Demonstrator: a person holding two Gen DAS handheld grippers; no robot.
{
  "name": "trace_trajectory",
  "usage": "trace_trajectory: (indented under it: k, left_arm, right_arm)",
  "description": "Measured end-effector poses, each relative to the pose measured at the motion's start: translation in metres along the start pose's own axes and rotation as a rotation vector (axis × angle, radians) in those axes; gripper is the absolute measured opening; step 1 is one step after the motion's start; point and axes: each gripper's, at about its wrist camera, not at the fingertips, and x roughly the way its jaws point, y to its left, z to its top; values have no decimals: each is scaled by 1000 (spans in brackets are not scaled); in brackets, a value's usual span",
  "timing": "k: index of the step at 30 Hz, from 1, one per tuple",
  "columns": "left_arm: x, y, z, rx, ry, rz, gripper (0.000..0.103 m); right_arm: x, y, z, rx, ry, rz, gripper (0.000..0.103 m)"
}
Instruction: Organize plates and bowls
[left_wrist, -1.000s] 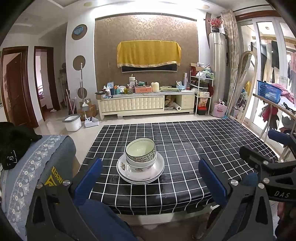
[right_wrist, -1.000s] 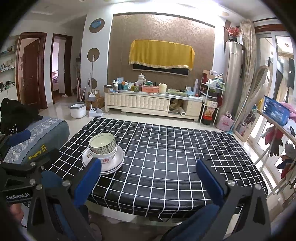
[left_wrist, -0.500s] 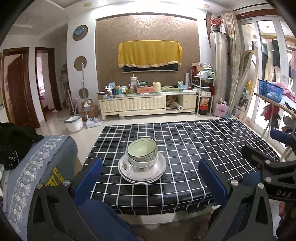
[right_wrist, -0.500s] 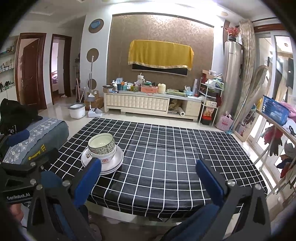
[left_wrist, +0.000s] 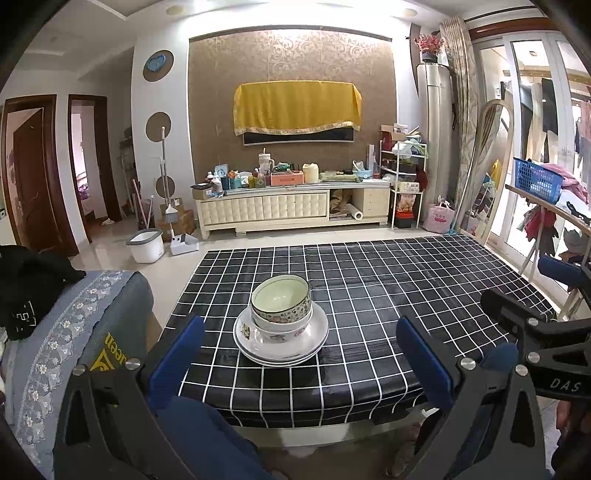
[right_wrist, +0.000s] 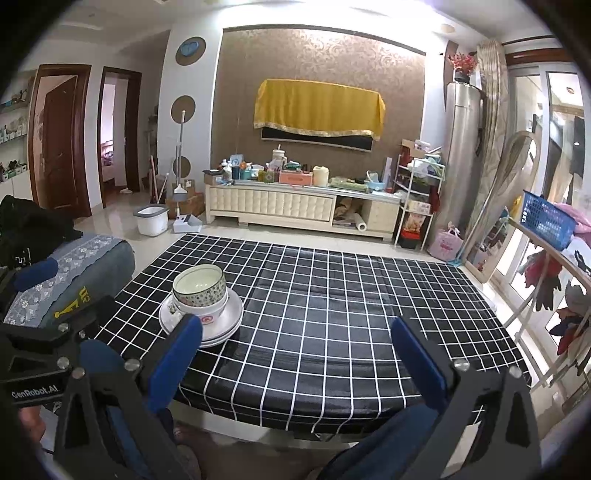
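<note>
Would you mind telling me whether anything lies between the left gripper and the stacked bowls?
Nothing visible does. The left gripper is open before the two stacked ceramic bowls on white plates, with only bare black checked tablecloth between.

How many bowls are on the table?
2: the patterned bowl sits nested inside the white bowl, both stacked on the plates near the table's front left. Smaller ones could hide inside.

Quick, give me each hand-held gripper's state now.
Left hand-held gripper: open, holding nothing.
Right hand-held gripper: open, holding nothing.
</note>
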Motion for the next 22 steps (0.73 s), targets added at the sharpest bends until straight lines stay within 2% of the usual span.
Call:
trace_trajectory:
  k: [22]
  left_arm:
    - [-6,-7,-2,21,-3,-17,103]
  right_arm:
    - [-4,-1,-1,5,-1,-4,103]
